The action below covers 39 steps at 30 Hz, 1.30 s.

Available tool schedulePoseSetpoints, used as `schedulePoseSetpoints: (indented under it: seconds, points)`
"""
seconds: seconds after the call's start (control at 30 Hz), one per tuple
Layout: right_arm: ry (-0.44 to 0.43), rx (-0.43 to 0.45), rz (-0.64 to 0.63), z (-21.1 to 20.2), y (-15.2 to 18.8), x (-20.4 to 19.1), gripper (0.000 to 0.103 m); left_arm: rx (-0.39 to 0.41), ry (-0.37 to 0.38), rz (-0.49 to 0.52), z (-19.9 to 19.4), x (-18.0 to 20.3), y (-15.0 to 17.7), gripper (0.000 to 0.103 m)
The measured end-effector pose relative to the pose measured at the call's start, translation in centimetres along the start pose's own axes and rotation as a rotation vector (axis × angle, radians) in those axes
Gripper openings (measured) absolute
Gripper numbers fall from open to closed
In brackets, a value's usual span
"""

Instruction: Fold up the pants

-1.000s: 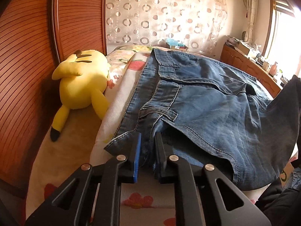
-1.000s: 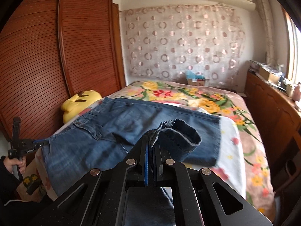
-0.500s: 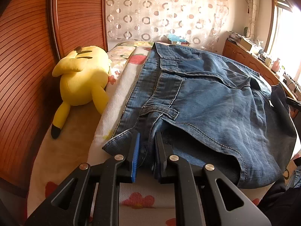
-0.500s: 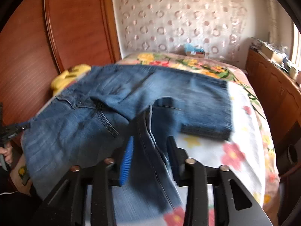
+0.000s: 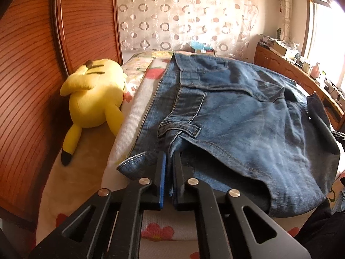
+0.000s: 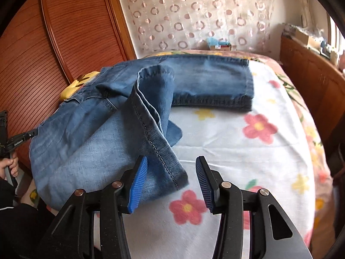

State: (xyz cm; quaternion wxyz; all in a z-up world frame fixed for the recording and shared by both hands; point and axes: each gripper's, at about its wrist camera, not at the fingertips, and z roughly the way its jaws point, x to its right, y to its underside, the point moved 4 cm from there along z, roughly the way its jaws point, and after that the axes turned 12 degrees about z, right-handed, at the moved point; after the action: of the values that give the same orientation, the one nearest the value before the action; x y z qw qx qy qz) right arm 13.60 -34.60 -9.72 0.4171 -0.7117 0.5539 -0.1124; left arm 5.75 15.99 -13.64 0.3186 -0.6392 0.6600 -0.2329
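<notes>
While your left gripper point(image 5: 169, 161) sits at the lower centre of its view, its jaws are clamped together on the waistband edge of the jeans point(image 5: 232, 116), with a thin fold of denim pinched between the blue pads. From there the jeans spread up and to the right across the bed point(image 5: 133, 118), waist end nearest you, the lower right part hanging over the bed's near edge. At the left of that view, a yellow plush point(image 5: 94, 99) lies on the bed beside the jeans, against the slatted wooden wardrobe point(image 5: 28, 82).

In your right wrist view, your right gripper point(image 6: 171, 168) stands at the lower centre with its jaws apart and opening. The hem of one leg point(image 6: 155, 133) lies between the pads (draped loose, neither pad pressing on it). That leg is folded back over the seat of the jeans, running from upper centre down to the gripper, one corner resting on the flowered cover point(image 6: 248, 151). The other leg point(image 6: 215, 84) lies flat across the upper middle of the frame, its hem pointing right.

At the far left edge of this view you can see your hand point(image 6: 9, 168) holding the left gripper's handle, at the jeans' waist end.
</notes>
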Motion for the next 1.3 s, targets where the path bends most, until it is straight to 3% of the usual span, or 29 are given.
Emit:
schedulePoseSetpoints:
  seconds: [0.03,0.07,0.2,0.57,0.7,0.93,1.23,1.3]
  points:
    - [-0.011,-0.004,0.003,0.5,0.1,0.2,0.033,0.010,0.006,0.004,-0.5,0.1,-0.4,0.005]
    - [-0.033,-0.010,0.000,0.8,-0.3,0.2,0.009,0.017,0.009,0.007,-0.9,0.1,-0.6,0.005]
    - [-0.026,0.051,-0.049,-1.1,-1.8,-0.1,0.006,0.077,0.009,0.041,-3.1,0.4,-2.6,0.005]
    - [0.019,0.339,0.005,-11.2,-4.7,2.0,0.006,0.202,-0.032,0.061,-6.1,0.1,-8.1,0.004]
    - [0.040,0.387,0.021,-11.9,-5.4,2.0,0.006,0.251,-0.038,0.070,-6.8,0.1,-10.5,0.004]
    - [0.095,0.337,0.029,-6.9,-6.6,0.8,0.006,0.266,-0.036,0.075,-5.0,0.1,-13.6,0.004]
    - [0.130,0.257,0.037,-2.1,-12.4,1.4,0.006,0.253,-0.068,0.085,-2.2,-0.2,-16.7,0.004]
    - [0.134,0.250,0.039,-3.5,-13.5,1.3,0.006,0.247,-0.074,0.097,-1.3,0.0,-17.6,0.004]
